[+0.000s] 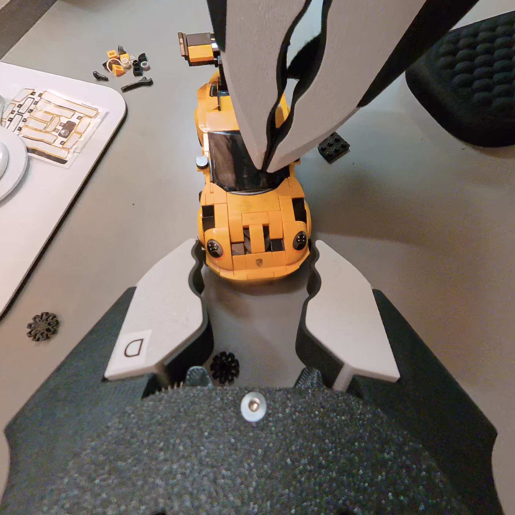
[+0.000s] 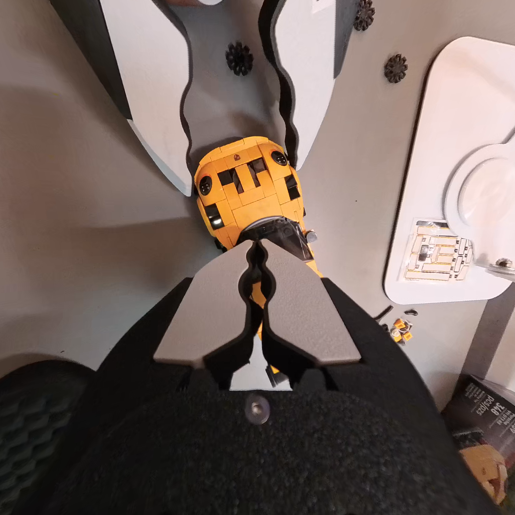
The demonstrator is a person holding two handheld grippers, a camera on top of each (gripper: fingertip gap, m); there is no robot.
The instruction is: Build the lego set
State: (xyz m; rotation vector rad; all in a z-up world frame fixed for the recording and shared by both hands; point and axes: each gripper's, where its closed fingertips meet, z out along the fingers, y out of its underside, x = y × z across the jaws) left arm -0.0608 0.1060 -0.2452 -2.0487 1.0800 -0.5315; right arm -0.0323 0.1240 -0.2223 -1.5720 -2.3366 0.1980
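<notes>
A white label [image 1: 133, 347] with a single printed character sits on the left gripper [image 1: 256, 250] finger. The dark box [image 2: 485, 434] carries printed text, the yellow car [image 1: 255, 237] a small crest.

You are looking at a grey table [image 1: 418, 250] lying under everything. A white tray [image 1: 55, 209] is sitting at nine o'clock in your left wrist view, and a black textured cushion [image 1: 471, 80] is resting at two o'clock, well apart from it.
</notes>
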